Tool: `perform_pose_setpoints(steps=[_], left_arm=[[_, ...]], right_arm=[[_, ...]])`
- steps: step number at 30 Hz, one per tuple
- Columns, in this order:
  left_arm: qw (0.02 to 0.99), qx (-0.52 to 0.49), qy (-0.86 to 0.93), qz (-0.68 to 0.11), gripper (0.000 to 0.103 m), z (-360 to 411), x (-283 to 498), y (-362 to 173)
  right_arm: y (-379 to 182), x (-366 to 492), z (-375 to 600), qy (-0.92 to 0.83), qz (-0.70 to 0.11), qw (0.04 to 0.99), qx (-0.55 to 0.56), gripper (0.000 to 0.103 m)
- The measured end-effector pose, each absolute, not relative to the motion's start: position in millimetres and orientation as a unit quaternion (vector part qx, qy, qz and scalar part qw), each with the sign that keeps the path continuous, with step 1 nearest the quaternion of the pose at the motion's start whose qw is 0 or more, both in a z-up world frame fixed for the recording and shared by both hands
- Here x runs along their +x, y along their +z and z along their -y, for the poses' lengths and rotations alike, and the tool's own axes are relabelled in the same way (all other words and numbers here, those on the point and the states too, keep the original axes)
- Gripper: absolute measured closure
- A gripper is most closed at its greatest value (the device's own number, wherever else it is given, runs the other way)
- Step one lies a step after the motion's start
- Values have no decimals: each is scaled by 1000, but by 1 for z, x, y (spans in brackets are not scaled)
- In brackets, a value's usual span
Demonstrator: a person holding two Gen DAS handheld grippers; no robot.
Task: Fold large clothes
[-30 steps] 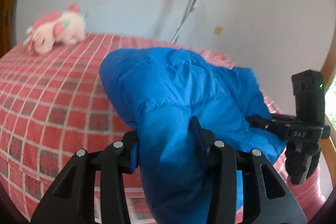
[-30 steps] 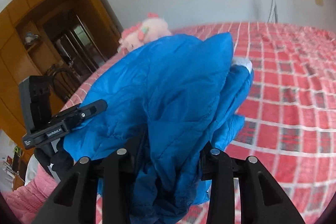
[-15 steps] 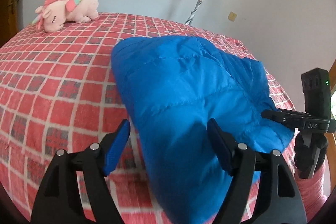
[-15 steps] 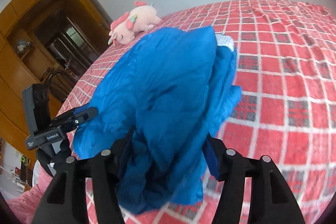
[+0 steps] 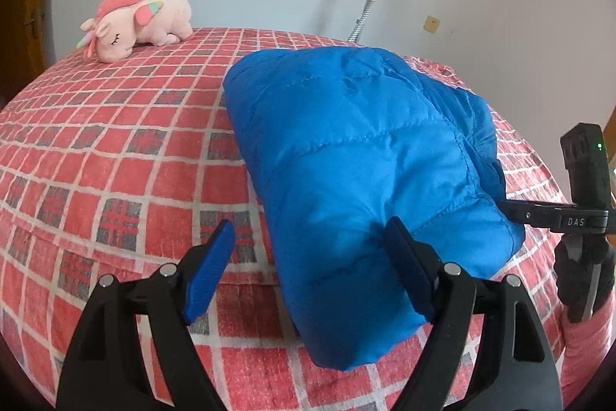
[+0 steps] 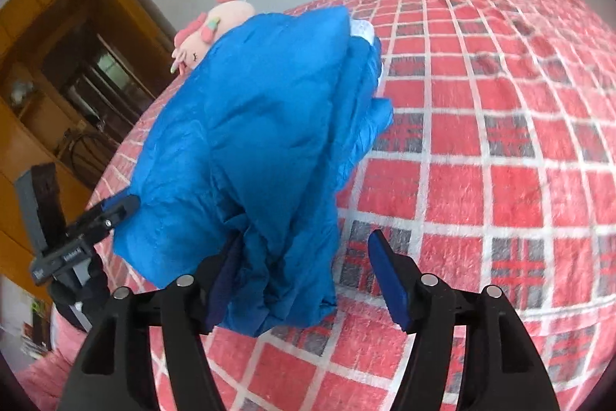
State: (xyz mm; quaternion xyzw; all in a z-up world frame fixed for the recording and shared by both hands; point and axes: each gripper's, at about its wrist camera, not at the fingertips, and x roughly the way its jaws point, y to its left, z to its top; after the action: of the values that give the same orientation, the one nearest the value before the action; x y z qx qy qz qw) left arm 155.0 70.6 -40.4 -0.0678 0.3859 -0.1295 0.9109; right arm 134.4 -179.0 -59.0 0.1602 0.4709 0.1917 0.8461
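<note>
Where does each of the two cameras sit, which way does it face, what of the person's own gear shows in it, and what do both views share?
Left wrist: on the left gripper, looking down across the bed at the blue jacket; open jaws, right gripper at right.
Right wrist: on the right gripper, facing the jacket's bunched edge and a wooden cabinet; open jaws, left gripper at left.
Shared: jacket, bed, plush toy, wall.

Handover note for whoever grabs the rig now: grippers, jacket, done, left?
Left gripper: open, jaws just widened, the jacket edge between them, not clamped.
Right gripper: open, just widened, bunched jacket end between the jaws.
Jacket: folded blue bundle lying on the bed, plush toy beyond it.
Done: fold laid down, both grips released.
Left: probably back out, tidy the bunched end.
</note>
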Motion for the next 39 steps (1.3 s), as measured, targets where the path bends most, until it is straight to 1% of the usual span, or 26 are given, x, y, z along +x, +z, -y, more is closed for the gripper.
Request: perform_pose_setpoints(steps=[3,6,8,14,18,20,33,39], left_arm=[[919,-39,-107,-377,24,-63,145,-30],[927,-13,-84,-366,17,-53,131,-21],[929,-5,-79,-362,14,-48,122,-15],[928,7,-72,-366,11,-33,98,-10],[927,7,-69,-368,8,-28,85,-8],[930,16,-54,-364,7,-26,79,-7],[931,10,-44,-363,5,-28,45,0],[932,5,-28,-362,5,-36,34,6]], right_arm=[[-46,121,176,176,-451,864,139,38],[-30,104,169,149,-434,882,107,30],[-21,92,165,125,-423,893,87,19],[-11,59,154,102,-409,904,66,10],[-10,47,148,92,-408,906,57,8],[-9,40,144,87,-405,909,51,4],[-5,13,130,95,-429,897,44,4],[3,-1,129,96,-421,901,42,4]])
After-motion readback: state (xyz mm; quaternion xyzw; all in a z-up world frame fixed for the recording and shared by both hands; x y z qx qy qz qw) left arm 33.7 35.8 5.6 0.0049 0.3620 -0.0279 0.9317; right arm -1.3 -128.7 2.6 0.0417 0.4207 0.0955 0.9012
